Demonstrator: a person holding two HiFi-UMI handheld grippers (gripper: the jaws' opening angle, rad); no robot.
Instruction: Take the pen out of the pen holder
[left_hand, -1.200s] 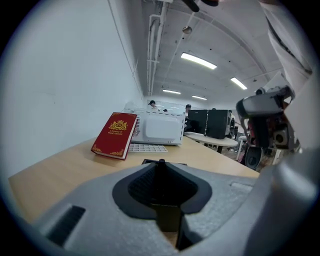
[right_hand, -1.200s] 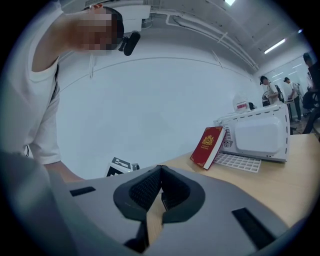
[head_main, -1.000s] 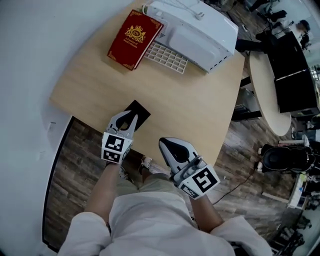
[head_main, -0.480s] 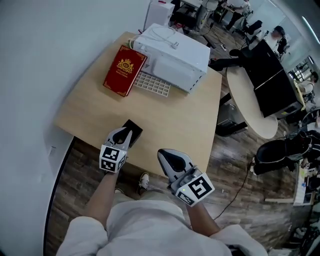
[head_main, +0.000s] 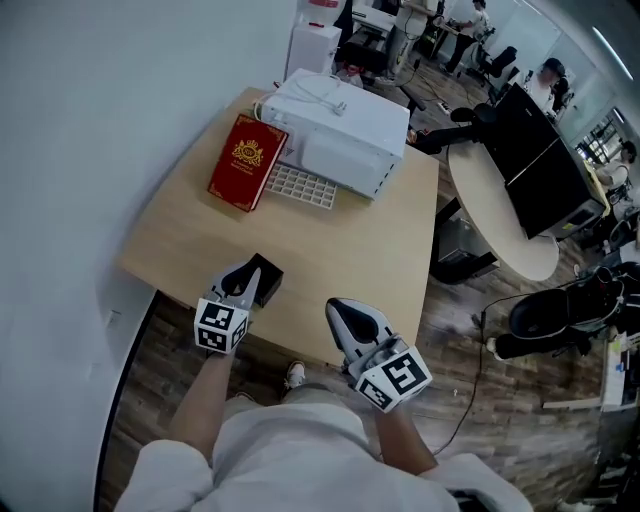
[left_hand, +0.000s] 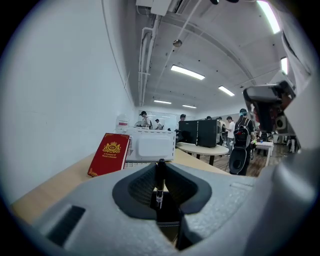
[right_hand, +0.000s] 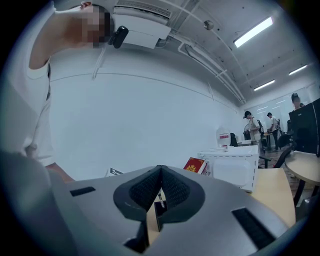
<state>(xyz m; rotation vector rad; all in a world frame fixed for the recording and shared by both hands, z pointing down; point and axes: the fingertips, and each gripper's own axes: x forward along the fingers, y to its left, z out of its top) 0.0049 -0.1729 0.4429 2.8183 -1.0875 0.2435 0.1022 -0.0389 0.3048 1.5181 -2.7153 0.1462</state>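
Left gripper (head_main: 250, 275) is clamping slim black pen (left_hand: 160, 182), lower end hidden, over square black pen holder (head_main: 268, 285); right gripper (head_main: 336, 306) is hanging closed, empty.

An open-plan office is shown. Beyond the right claw (head_main: 337, 310), a round table (head_main: 478, 195) loaded with black monitors (head_main: 545, 165) and a black office chair (head_main: 545, 315) are set on a wood-plank floor (head_main: 470, 400). Ahead of the left claw (head_main: 252, 270), long ceiling light strips (left_hand: 187, 72) and exposed pipes (left_hand: 145, 55) are seen, with people (left_hand: 243, 132) standing far past a white machine (head_main: 335, 130) on the counter (head_main: 330, 240).
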